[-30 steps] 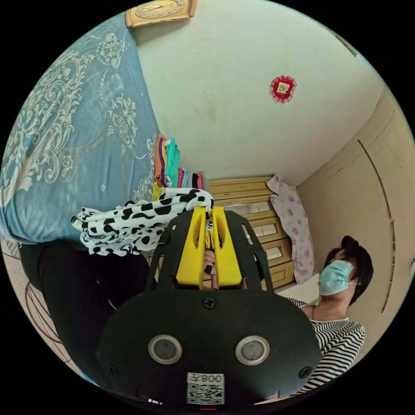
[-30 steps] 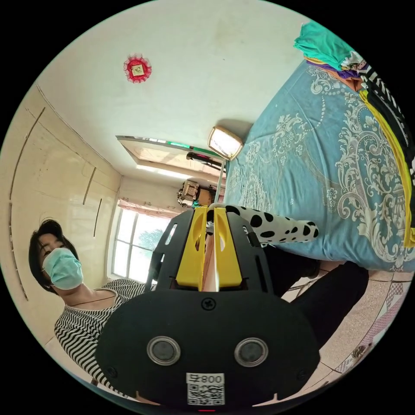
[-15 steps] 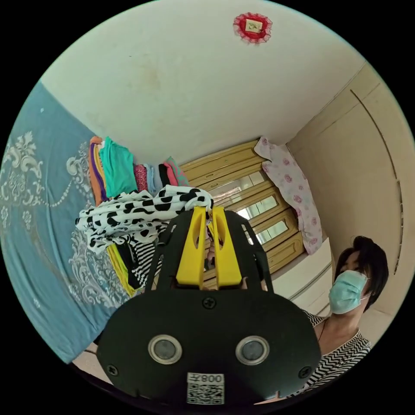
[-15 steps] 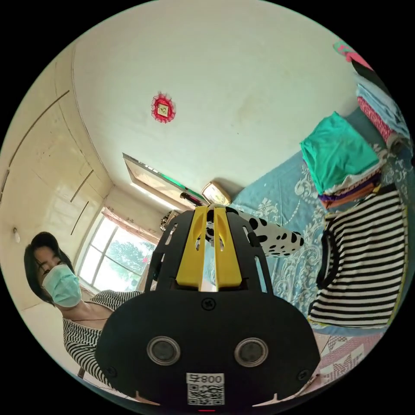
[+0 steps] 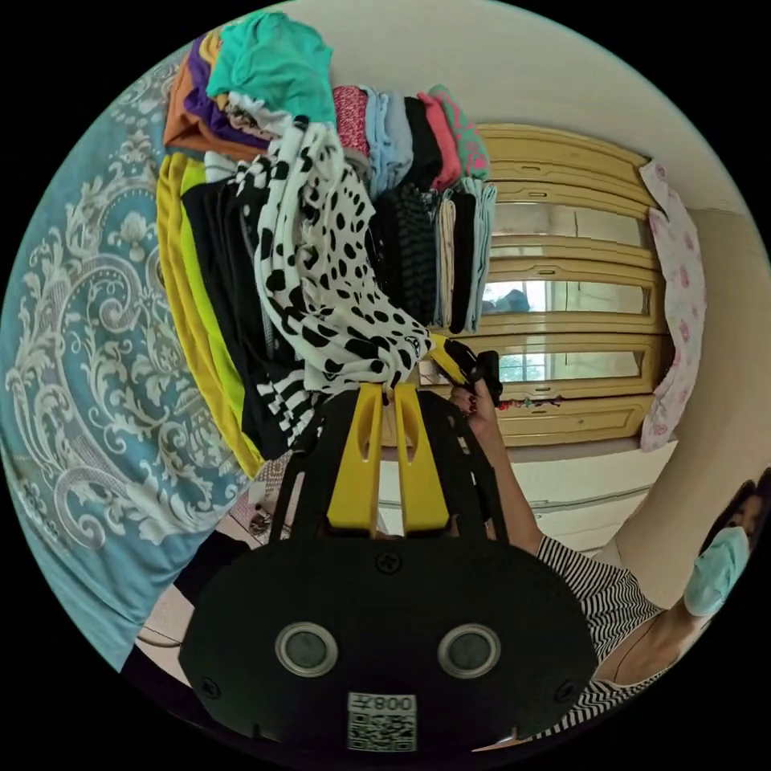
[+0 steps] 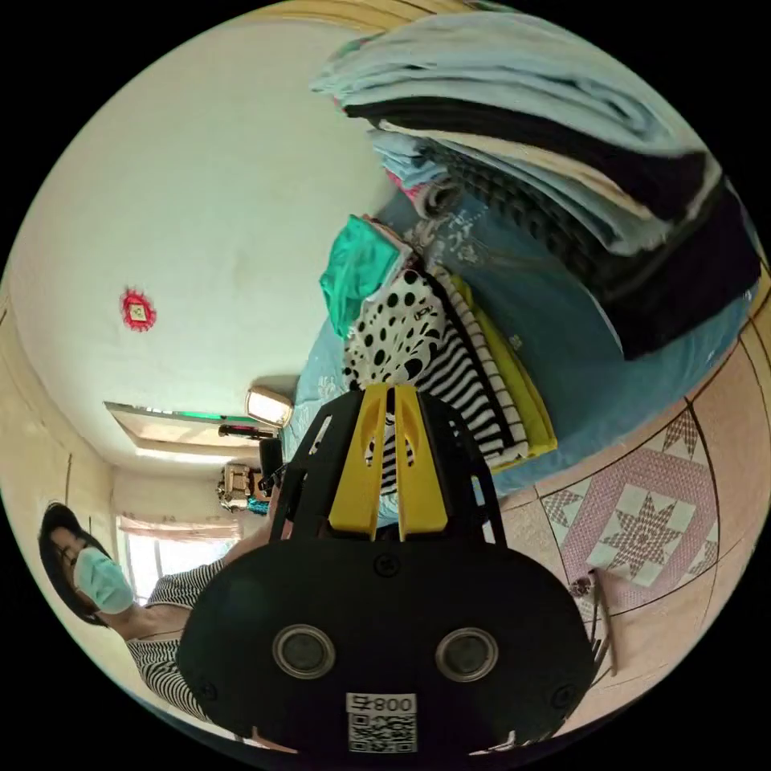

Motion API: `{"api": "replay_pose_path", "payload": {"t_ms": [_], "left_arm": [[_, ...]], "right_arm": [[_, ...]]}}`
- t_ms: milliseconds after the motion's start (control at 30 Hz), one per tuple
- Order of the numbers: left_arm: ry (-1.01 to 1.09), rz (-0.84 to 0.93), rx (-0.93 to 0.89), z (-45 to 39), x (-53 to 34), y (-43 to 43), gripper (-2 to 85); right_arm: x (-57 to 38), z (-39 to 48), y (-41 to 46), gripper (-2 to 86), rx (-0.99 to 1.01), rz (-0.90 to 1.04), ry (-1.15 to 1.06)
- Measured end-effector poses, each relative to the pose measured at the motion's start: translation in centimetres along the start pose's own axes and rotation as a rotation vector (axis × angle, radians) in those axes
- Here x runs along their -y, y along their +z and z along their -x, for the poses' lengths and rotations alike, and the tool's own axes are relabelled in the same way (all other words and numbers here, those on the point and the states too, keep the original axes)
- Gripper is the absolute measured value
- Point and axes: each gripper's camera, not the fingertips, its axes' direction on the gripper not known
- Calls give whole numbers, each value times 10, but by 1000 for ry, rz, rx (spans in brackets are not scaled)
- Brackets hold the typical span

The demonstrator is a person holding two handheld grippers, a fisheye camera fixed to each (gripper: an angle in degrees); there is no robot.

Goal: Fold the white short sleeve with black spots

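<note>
The white short sleeve with black spots (image 5: 321, 265) lies stretched over a black-and-white striped garment (image 5: 281, 401) on the bed. My left gripper (image 5: 385, 388) is shut on its near edge. In the left gripper view the right gripper (image 5: 470, 368), held in a hand, sits at the shirt's other near corner. In the right gripper view the spotted shirt (image 6: 393, 325) lies bunched on the striped garment (image 6: 466, 393), and my right gripper (image 6: 391, 388) is shut on its edge.
A yellow garment (image 5: 189, 265) lies under the striped one on the blue patterned bedcover (image 5: 80, 361). Several folded stacks (image 5: 418, 201) and a teal garment (image 5: 273, 56) sit beyond. A wooden wardrobe (image 5: 562, 241) stands behind, tiled floor (image 6: 642, 514) lies beside the bed, and the masked person (image 6: 88, 570) stands close.
Both grippers have carried the spotted shirt across the bed and lowered it onto the striped garment. It hung bunched in the air before and now lies spread. Both stay shut on it.
</note>
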Motion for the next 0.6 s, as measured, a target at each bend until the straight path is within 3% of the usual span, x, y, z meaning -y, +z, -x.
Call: {"api": "replay_pose_path", "payload": {"t_ms": [400, 600], "left_arm": [[-81, 91, 63, 87, 49, 121, 32], [-77, 101, 13, 117, 62, 145, 29]], "right_arm": [[20, -20, -27, 9, -175, 86, 25], [21, -29, -41, 9, -98, 31, 79]]}}
